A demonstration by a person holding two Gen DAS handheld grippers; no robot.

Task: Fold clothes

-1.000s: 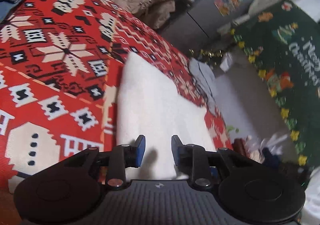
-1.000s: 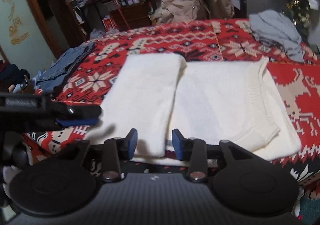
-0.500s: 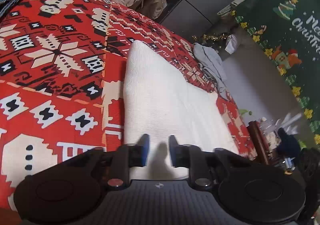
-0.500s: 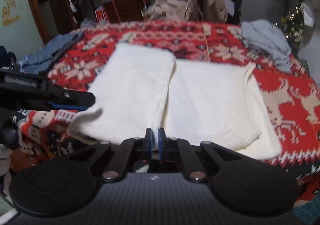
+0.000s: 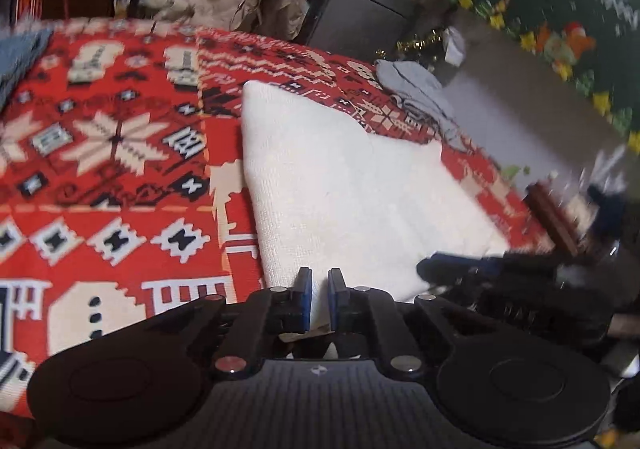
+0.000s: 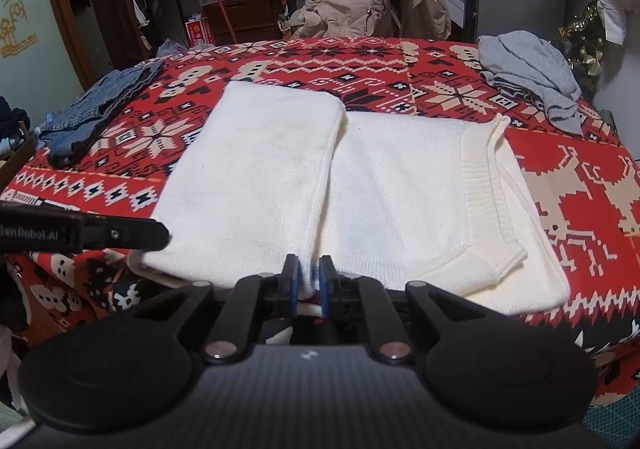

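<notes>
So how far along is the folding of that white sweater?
Partly done: one side of the white sweater is already folded over. Both grippers, left closing and right loosening, pinch its near edge. The next fold remains, and the jeans and grey garment lie unfolded.

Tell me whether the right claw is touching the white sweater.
Touching: in the right wrist view, the right claw is opening but pinches the white sweater at its near edge.
</notes>
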